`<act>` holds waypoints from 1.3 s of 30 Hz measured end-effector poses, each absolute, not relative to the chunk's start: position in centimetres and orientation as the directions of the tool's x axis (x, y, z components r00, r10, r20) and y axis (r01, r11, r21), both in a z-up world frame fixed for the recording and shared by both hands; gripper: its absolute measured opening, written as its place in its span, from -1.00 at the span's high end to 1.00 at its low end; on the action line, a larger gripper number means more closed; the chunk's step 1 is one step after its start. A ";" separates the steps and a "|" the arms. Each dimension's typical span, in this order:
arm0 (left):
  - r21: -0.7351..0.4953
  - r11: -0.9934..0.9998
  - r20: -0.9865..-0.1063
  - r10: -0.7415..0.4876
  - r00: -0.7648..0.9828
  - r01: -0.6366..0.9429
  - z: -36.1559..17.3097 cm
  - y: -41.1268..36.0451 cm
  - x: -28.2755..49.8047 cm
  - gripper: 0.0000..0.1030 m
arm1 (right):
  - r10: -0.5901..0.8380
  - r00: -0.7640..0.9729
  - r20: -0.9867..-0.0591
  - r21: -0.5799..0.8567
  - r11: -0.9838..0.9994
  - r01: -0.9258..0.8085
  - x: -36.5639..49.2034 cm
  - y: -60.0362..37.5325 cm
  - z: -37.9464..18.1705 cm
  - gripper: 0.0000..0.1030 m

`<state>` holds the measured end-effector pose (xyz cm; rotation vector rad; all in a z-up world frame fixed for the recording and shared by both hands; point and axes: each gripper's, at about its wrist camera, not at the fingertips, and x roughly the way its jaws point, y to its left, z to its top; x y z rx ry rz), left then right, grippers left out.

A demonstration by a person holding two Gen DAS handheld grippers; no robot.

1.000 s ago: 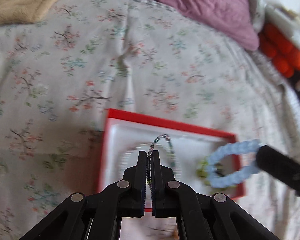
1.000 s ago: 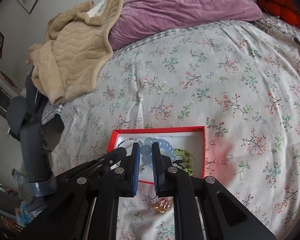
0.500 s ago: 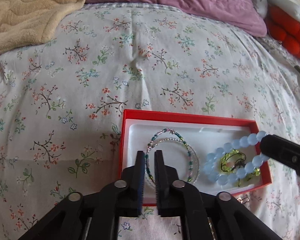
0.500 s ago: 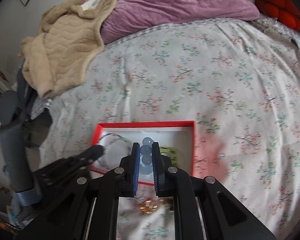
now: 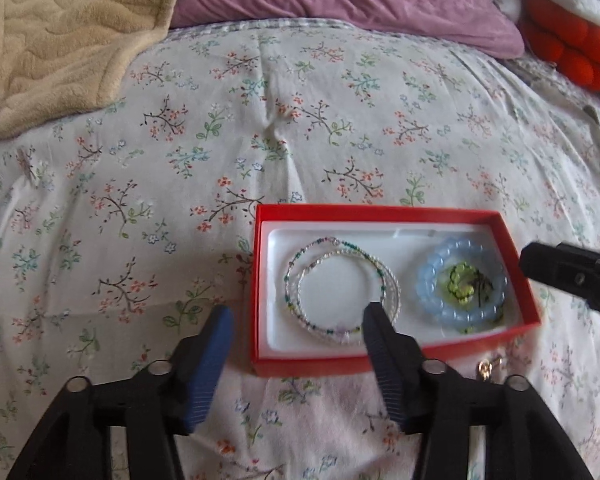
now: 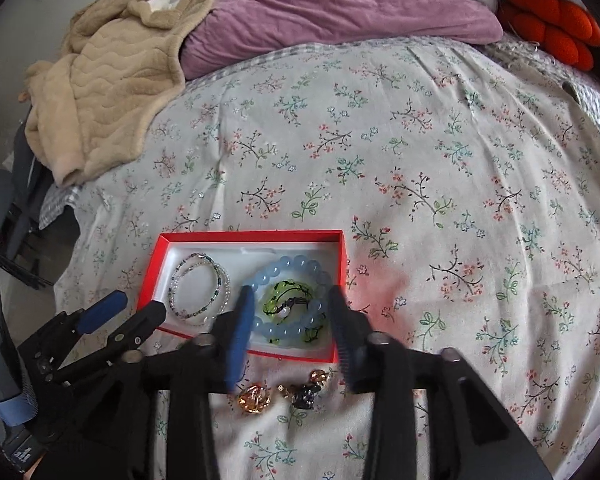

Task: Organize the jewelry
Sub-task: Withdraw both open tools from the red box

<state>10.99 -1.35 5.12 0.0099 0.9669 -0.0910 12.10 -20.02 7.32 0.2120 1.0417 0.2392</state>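
We've got two bracelets down in the red box (image 5: pixel 380 214): thin beaded bangle (image 5: pixel 342 288) on its left half, blue bead bracelet (image 6: pixel 290 300) on the right w/ a green piece (image 6: pixel 286 298) inside its ring. Left gripper (image 5: pixel 296 316) and right gripper (image 6: pixel 290 300): jaws just opened, nothing held. Still left, we reckon: gold bits (image 6: pixel 254 398) and a dark charm (image 6: pixel 306 394) on the bed (image 6: pixel 420 160), just beside the box's near edge.

Bedroom; floral bedspread (image 6: pixel 380 128), purple pillow (image 6: pixel 340 4)
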 end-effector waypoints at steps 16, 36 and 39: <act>-0.005 0.998 -0.852 -0.040 0.523 0.069 6.2 -1.3 6.2 -0.80 | 0.192 0.448 -0.873 0.141 0.979 -0.145 6.6 -20.9 8.3 -0.28; 0.012 0.995 -0.897 -0.034 0.440 0.101 1.8 -2.2 1.5 -0.98 | 0.085 0.405 -0.910 0.001 0.979 -0.202 0.9 -21.1 4.1 -0.69; 0.018 0.994 -0.900 -0.031 0.436 0.110 1.0 -2.4 1.1 -0.98 | 0.050 0.399 -0.916 -0.035 0.979 -0.202 0.3 -21.5 2.9 -0.76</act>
